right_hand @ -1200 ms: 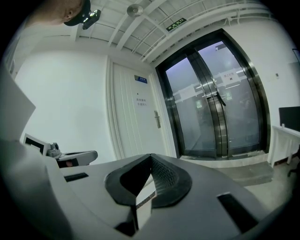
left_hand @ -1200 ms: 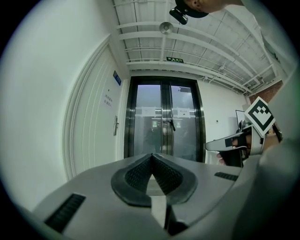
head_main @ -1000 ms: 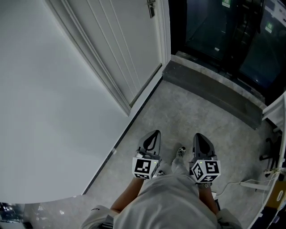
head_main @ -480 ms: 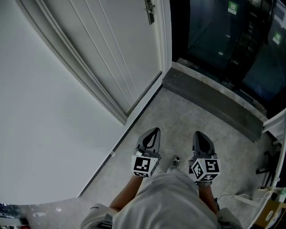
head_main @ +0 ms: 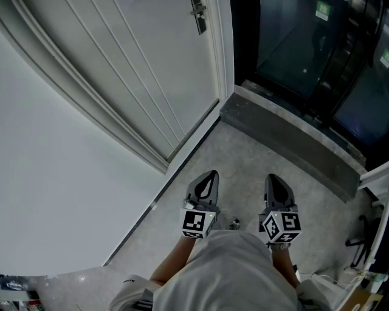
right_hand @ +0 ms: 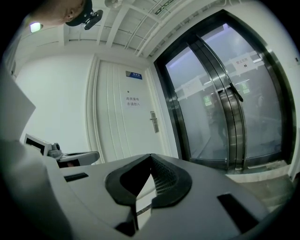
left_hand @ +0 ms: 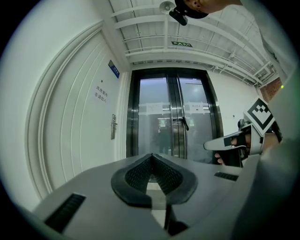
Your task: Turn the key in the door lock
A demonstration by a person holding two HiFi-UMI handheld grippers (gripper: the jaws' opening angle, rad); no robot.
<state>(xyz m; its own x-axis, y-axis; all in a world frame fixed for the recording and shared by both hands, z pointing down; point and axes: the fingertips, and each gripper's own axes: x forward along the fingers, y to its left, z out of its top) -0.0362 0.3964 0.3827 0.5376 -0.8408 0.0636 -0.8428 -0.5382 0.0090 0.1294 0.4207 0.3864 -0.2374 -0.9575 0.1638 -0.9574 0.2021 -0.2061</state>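
Our left gripper (head_main: 210,176) and right gripper (head_main: 271,178) both carry jaws together on nothing, well apart from the door lock (head_main: 197,17) on the white door (head_main: 152,73), so arriving closed we might knock, not grip, a key we cannot make out.

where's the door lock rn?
Head view: the door lock sits at top centre, on the right edge of the white door, beside the dark glass doors.

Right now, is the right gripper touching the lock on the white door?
Apart. The right gripper view shows the lock far ahead of the right gripper; the head view shows floor between them.
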